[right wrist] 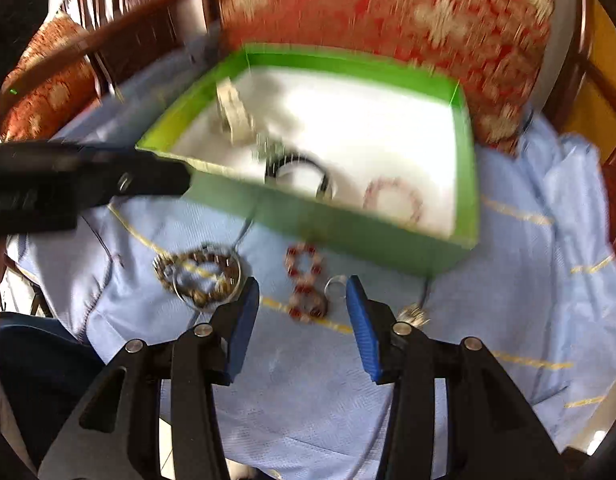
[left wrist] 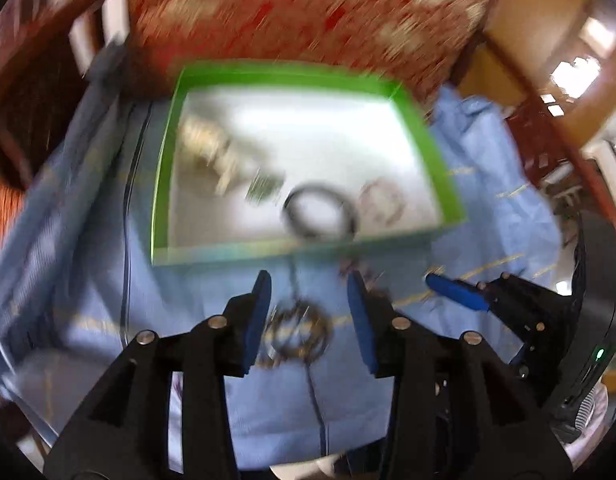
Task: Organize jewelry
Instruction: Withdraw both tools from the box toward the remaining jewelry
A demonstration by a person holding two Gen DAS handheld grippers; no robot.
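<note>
A green box (left wrist: 163,184) (right wrist: 348,232) with a white floor stands on a blue cloth. Inside lie a black bangle (left wrist: 320,212) (right wrist: 299,172), a pale pink bead bracelet (left wrist: 382,204) (right wrist: 394,202) and a whitish piece (right wrist: 235,114). On the cloth in front lie a brown bead bracelet with a thin metal ring (left wrist: 297,332) (right wrist: 199,274), a red bead bracelet twisted in a figure eight (right wrist: 305,284) and a small silver ring (right wrist: 335,283). My left gripper (left wrist: 310,292) is open over the brown bracelet. My right gripper (right wrist: 303,296) is open over the red bracelet.
The blue cloth (right wrist: 528,280) covers a seat. A red patterned cushion (right wrist: 388,12) stands behind the box. Wooden chair arms (right wrist: 119,36) rise at the left. The right gripper shows in the left wrist view (left wrist: 460,292), the left gripper in the right wrist view (right wrist: 107,176).
</note>
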